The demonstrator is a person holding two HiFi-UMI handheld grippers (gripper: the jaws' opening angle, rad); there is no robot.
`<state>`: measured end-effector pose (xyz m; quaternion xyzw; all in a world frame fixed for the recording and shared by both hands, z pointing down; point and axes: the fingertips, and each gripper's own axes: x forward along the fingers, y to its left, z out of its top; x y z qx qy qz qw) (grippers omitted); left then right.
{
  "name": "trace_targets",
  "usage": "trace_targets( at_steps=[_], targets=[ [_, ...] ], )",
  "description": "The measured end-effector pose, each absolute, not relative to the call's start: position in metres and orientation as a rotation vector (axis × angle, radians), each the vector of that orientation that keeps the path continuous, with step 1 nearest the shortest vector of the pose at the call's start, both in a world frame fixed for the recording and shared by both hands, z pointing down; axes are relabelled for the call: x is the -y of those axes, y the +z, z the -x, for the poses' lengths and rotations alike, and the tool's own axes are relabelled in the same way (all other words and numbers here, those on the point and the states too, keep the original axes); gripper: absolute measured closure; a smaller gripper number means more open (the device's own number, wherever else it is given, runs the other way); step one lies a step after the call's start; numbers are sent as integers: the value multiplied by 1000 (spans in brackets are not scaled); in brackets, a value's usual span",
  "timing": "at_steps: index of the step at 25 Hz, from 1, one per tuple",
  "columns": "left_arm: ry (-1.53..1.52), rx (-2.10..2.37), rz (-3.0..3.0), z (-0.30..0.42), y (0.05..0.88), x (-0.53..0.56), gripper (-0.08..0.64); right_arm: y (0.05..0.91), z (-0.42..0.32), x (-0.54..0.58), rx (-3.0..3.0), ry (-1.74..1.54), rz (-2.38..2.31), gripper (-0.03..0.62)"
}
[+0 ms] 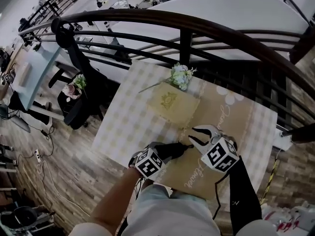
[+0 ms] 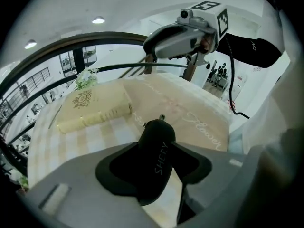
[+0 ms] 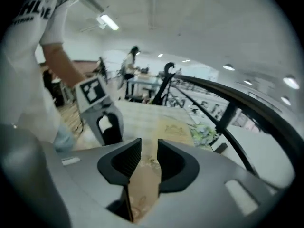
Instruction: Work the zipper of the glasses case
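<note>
Case [image 2: 154,151] clamped in your left gripper [image 1: 166,154], tilted down and rightward; your right gripper [image 3: 148,158], just right of it, gapes empty

Black oval glasses case [image 2: 154,160] at lower centre of the left gripper view, lying lengthwise, white lettering up; small metal zipper pull [image 2: 162,117] at far tip.

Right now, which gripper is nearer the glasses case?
Left. The left gripper is shut on the glasses case. The right gripper is open, just beyond the case's zipper-pull end, with nothing between its jaws.
</note>
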<state>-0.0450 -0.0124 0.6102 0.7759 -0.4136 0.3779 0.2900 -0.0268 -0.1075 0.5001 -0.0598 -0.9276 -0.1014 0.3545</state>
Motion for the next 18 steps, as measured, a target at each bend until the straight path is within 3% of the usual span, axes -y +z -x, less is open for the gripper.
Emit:
trace_targets(
  at_steps=[18],
  targets=[
    [881,1098,-2079,50,609,17,344,637,37,62,1565,-1163,1046,477]
  ],
)
